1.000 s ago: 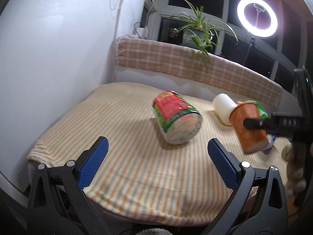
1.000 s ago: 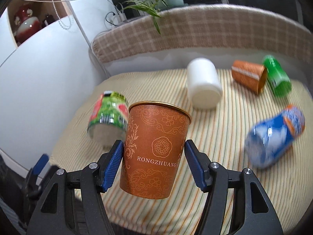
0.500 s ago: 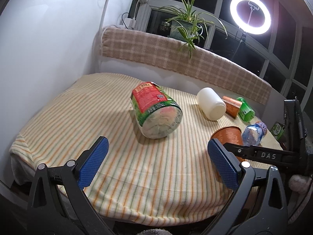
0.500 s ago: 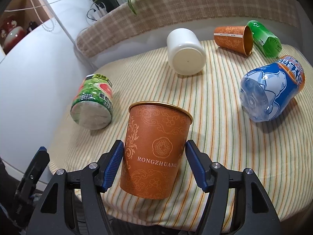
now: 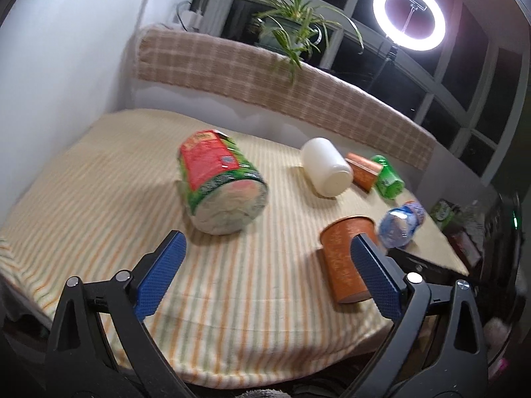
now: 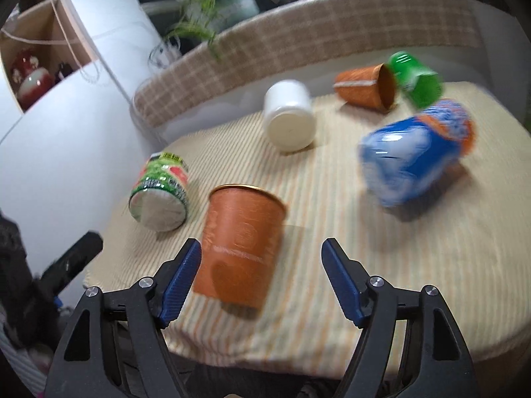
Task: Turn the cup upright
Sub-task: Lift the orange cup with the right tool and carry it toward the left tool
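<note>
The striped cloth [image 6: 332, 232] covers the whole table top, and the orange cup [image 6: 240, 245] stands mouth-up on it close to the near edge; everything else is placed from that cup. Beyond the cup a plaid bolster [image 5: 265, 76] runs along the far side; above it, only the left wrist view shows the lit ring light [image 5: 409, 16] against dark window panes, while the spider plant [image 5: 295, 36] shows in both views; only the right wrist view shows an open shelf with a red jar [image 6: 30, 79] far left of the cup.

The green and red tub [image 6: 161, 195] lies on its side to the left of the cup; the blue bottle [image 6: 415, 156] lies to the right and further back, blurred; the white jar [image 6: 288, 119] lies behind the cup; a second orange cup [image 6: 365, 88] lies on its side further back right, touching or just beside a green bottle [image 6: 416, 78].

The right gripper [image 6: 260, 278] has its jaws spread; the left pad sits at or just beside the cup wall, and the right pad is clear of it; the left gripper [image 5: 265, 282] is spread wide, holding nothing, with the cup [image 5: 345, 258] behind its right finger.
</note>
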`<action>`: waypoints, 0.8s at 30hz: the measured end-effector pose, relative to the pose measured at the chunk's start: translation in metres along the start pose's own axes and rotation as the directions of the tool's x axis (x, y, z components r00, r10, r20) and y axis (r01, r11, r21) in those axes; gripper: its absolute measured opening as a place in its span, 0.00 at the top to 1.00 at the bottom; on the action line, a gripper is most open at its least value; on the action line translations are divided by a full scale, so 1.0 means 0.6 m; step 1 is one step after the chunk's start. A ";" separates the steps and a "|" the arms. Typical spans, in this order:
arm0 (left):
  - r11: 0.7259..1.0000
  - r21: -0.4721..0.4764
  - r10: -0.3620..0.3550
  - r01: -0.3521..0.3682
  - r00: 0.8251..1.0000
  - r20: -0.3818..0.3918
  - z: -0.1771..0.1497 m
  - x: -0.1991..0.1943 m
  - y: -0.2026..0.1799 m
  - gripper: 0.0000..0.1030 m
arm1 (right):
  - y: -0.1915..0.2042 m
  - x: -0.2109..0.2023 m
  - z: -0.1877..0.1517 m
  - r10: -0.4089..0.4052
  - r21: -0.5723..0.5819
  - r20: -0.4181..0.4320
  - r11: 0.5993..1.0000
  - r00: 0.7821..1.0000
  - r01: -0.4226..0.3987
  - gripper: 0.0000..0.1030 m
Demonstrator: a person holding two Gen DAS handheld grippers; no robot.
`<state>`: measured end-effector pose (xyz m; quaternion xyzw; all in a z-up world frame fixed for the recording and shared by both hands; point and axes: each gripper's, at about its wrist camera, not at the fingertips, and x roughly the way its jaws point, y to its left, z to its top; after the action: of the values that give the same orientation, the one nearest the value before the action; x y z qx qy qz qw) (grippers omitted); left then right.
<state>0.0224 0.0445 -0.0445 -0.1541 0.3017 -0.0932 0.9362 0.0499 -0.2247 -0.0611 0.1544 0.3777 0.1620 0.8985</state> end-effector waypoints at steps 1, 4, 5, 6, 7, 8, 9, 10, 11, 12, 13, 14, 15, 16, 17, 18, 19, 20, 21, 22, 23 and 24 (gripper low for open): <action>0.999 -0.007 -0.032 0.032 0.999 -0.025 0.005 0.007 -0.002 0.03 | -0.007 -0.011 -0.006 -0.015 0.004 0.015 1.000 1.000 0.015 0.26; 0.994 -0.033 -0.112 0.109 0.989 -0.099 0.013 0.028 -0.006 0.05 | -0.034 -0.041 -0.030 -0.085 0.020 0.044 0.996 0.995 0.085 0.26; 0.990 -0.043 -0.138 0.134 0.983 -0.122 0.015 0.033 -0.009 0.06 | -0.044 -0.049 -0.039 -0.113 0.024 0.044 0.993 0.993 0.112 0.26; 0.987 -0.047 -0.159 0.154 0.977 -0.140 0.017 0.038 -0.014 0.06 | -0.050 -0.055 -0.045 -0.130 0.028 0.042 0.991 0.991 0.129 0.26; 0.984 -0.046 -0.179 0.173 0.971 -0.159 0.021 0.044 -0.020 0.06 | -0.058 -0.061 -0.051 -0.145 0.034 0.039 0.989 0.989 0.143 0.26; 0.982 -0.042 -0.191 0.187 0.966 -0.174 0.024 0.049 -0.027 0.06 | -0.067 -0.067 -0.059 -0.160 0.045 0.037 0.986 0.986 0.158 0.26; 0.979 -0.038 -0.202 0.199 0.962 -0.185 0.027 0.053 -0.033 0.06 | -0.074 -0.071 -0.062 -0.168 0.050 0.037 0.985 0.985 0.166 0.26; 0.977 -0.031 -0.215 0.213 0.956 -0.202 0.030 0.059 -0.043 0.06 | -0.080 -0.075 -0.065 -0.175 0.059 0.036 0.983 0.984 0.173 0.26; 0.975 -0.028 -0.223 0.222 0.951 -0.212 0.033 0.063 -0.048 0.06 | -0.088 -0.080 -0.069 -0.181 0.071 0.037 0.981 0.983 0.178 0.26; 0.972 -0.025 -0.234 0.234 0.945 -0.227 0.036 0.068 -0.054 0.07 | -0.092 -0.084 -0.070 -0.183 0.080 0.039 0.981 0.982 0.179 0.26; 0.969 -0.023 -0.245 0.247 0.937 -0.247 0.038 0.074 -0.061 0.07 | -0.095 -0.087 -0.070 -0.184 0.088 0.043 0.980 0.982 0.180 0.26; 0.965 -0.021 -0.258 0.262 0.928 -0.270 0.039 0.081 -0.068 0.09 | -0.097 -0.088 -0.068 -0.185 0.093 0.048 0.979 0.982 0.180 0.26; 0.962 -0.019 -0.265 0.271 0.920 -0.288 0.039 0.087 -0.072 0.10 | -0.098 -0.091 -0.068 -0.185 0.095 0.053 0.979 0.981 0.179 0.26; 0.960 -0.023 -0.272 0.280 0.907 -0.320 0.040 0.100 -0.078 0.11 | -0.098 -0.092 -0.068 -0.185 0.096 0.059 0.979 0.981 0.179 0.26; 0.958 -0.033 -0.277 0.283 0.900 -0.337 0.038 0.109 -0.078 0.12 | -0.098 -0.095 -0.067 -0.183 0.098 0.065 0.980 0.981 0.176 0.26; 0.957 -0.050 -0.286 0.287 0.889 -0.357 0.038 0.120 -0.079 0.12 | -0.098 -0.099 -0.068 -0.180 0.098 0.070 0.980 0.981 0.173 0.26; 0.956 -0.061 -0.289 0.288 0.881 -0.376 0.037 0.131 -0.079 0.15 | -0.097 -0.101 -0.068 -0.177 0.097 0.075 0.981 0.981 0.170 0.26; 0.957 -0.072 -0.287 0.282 0.873 -0.393 0.035 0.142 -0.079 0.19 | -0.095 -0.103 -0.068 -0.175 0.094 0.078 0.981 0.981 0.168 0.26; 0.957 -0.082 -0.286 0.277 0.868 -0.406 0.035 0.150 -0.077 0.20 | -0.095 -0.104 -0.069 -0.174 0.091 0.080 0.982 0.982 0.167 0.26; 0.955 -0.097 -0.294 0.279 0.859 -0.419 0.035 0.159 -0.077 0.20 | -0.094 -0.105 -0.070 -0.174 0.089 0.081 0.982 0.981 0.167 0.26; 0.953 -0.110 -0.301 0.281 0.851 -0.431 0.034 0.167 -0.077 0.20 | -0.094 -0.105 -0.070 -0.175 0.089 0.082 0.982 0.981 0.167 0.26; 0.952 -0.123 -0.305 0.280 0.844 -0.441 0.033 0.175 -0.077 0.20 | -0.095 -0.105 -0.070 -0.175 0.091 0.083 0.982 0.981 0.167 0.26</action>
<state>0.1143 -0.0224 -0.0696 -0.1973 0.4878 -0.2600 0.8097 -0.0124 -0.2952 -0.0726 0.1658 0.3549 0.0610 0.9181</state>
